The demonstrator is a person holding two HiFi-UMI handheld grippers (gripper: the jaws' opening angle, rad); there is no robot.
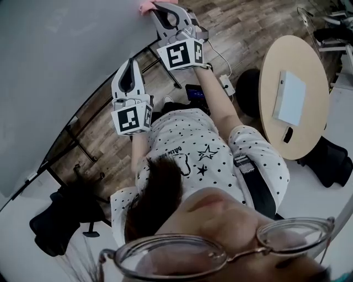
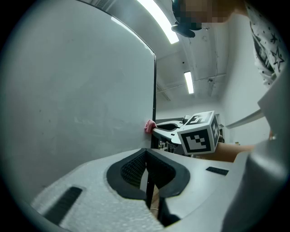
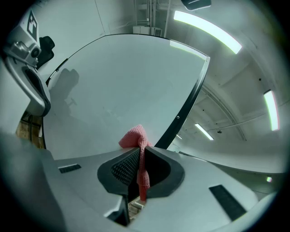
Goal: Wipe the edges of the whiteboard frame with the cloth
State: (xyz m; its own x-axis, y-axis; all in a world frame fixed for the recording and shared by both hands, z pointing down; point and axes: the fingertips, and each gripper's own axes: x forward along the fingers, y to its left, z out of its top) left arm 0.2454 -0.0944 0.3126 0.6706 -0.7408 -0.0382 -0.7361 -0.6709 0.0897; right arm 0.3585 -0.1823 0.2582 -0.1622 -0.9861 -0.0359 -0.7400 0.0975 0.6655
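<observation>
Hovering near the whiteboard, the left gripper has its jaws closed together with nothing between them. Farther out, the right gripper clamps the pink cloth, which rests against the board just beside its black frame edge.

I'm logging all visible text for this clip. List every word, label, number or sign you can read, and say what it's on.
No text here reads clearly.
The shirt: a line of dark script print beside the stars, too small and warped to read.
The cubes on the left gripper and right gripper: black-and-white square markers only, no letters.
The whiteboard: no writing visible.
The white box: no label visible.
</observation>
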